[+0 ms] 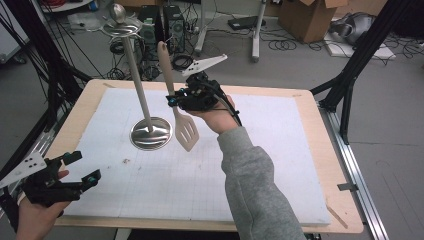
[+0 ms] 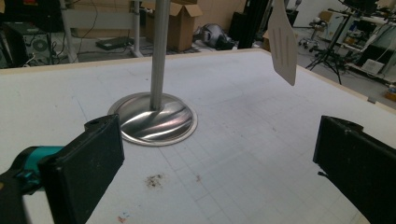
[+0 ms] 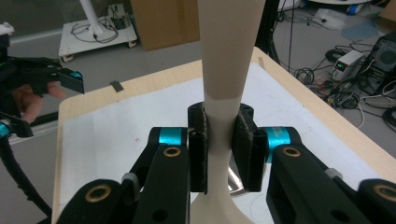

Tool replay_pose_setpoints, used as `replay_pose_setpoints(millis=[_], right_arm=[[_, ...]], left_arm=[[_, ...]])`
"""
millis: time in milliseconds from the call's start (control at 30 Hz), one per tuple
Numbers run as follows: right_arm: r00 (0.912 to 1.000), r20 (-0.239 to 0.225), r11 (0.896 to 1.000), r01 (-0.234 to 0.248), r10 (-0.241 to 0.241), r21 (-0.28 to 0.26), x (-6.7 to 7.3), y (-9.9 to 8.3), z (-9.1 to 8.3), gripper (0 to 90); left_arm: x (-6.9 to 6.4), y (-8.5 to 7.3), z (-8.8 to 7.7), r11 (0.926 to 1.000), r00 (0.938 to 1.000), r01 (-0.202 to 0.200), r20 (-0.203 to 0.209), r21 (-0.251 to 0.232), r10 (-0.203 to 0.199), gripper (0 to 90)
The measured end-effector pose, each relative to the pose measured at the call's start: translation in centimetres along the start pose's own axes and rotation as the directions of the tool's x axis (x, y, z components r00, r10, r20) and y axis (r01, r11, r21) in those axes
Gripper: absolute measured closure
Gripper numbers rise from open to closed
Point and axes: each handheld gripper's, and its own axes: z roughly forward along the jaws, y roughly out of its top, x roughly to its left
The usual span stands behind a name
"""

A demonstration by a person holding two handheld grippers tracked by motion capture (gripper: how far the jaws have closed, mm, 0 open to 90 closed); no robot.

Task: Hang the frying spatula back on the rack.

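Nearest me, my left gripper [image 1: 75, 167] sits low at the table's near left corner with its 2 black jaws standing wide apart and nothing between them; in the left gripper view the rough foam pads [image 2: 93, 158] frame bare white mat [image 2: 261, 140]

Further in, my right gripper [image 1: 172, 100] is clamped on the spatula [image 1: 181, 117], which hangs upright above the mat, clear of the surface, slotted blade down and handle pointing up, just beside the stand [image 1: 142, 95]. In the right gripper view the pads pinch the narrow neck [image 3: 219, 121] where the handle tapers toward the blade

I judge the spatula light and fairly stiff, a matte beige plastic or silicone piece with a smooth skin that could twist in the pads; the neck is a sound place to hold it, since the flare above and below should stop it sliding through

Beyond it stands the stand: a polished, shallow domed steel base [image 2: 154, 121], a slim brushed pole, and a round rimmed top plate [image 1: 121, 27] with a knob. It looks rigid and top-heavy enough that I'd avoid knocking the pole
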Motion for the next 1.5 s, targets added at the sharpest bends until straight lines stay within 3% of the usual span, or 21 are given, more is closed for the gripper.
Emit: replay_pose_setpoints(millis=[500, 1500], right_arm=[[1.0, -0.008, 1.0, -0.004, 0.004, 0.019, -0.1, 1.5, 1.4, 77.4], [0.9999, -0.009, 0.998, -0.01, 0.011, 0.067, 0.1, 3.2, 3.6, 77.4]], left_arm=[[-0.3, -0.3, -0.6, 1.0, 0.9997, -0.003, -0.023, 0.0, 0.003, 2.3], [-0.7, -0.4, -0.3, 0.9999, 0.9998, -0.01, -0.016, 0.009, 0.01, 2.3]])
